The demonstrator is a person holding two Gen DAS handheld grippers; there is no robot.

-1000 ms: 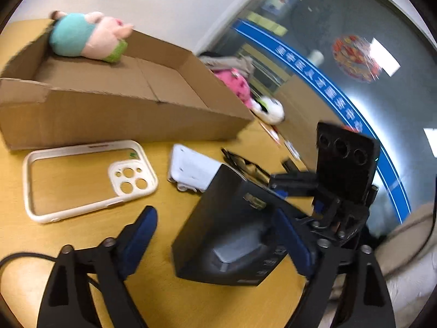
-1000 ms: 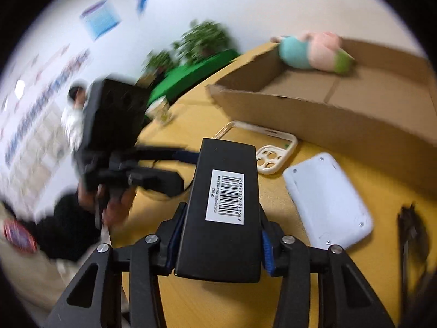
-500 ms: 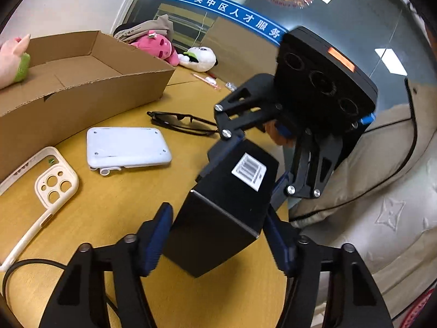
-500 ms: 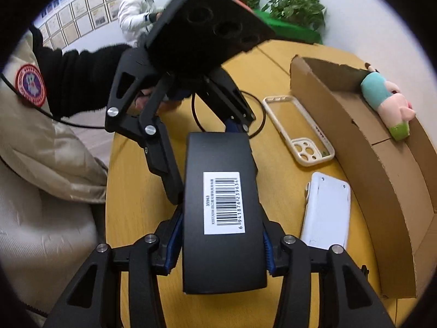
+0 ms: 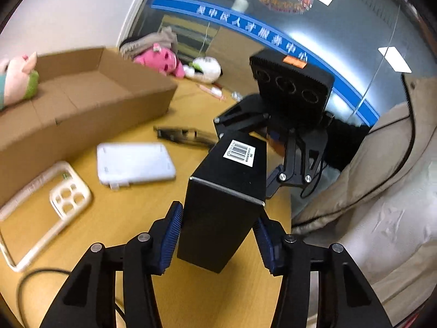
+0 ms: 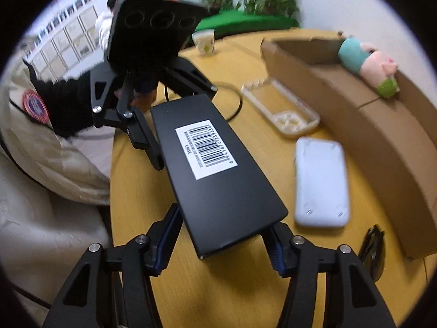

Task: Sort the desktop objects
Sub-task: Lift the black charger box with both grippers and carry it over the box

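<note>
A black box [image 5: 224, 199] with a white barcode label hangs above the wooden table [image 5: 114, 218], between both grippers. My left gripper [image 5: 217, 218] is closing; its blue pads [image 5: 172, 232] press the box's two sides at the near end. In the right wrist view the same black box [image 6: 218, 169] lies askew between the fingers of my right gripper [image 6: 224, 224]. Those jaws are opening, and a gap shows beside the left pad [image 6: 169, 232]. Each view shows the other gripper at the box's far end.
A long cardboard box [image 5: 82, 104] holding a plush pig [image 5: 16, 79] stands at the back. A white flat device [image 5: 133, 161], a cream phone case [image 5: 54, 199] and dark glasses [image 5: 180, 134] lie on the table. A person's beige jacket [image 5: 368, 191] is close by.
My left jaws have narrowed from wide apart onto the black box. The right jaws have widened, and the box now sits twisted between them. Both views have rolled.
</note>
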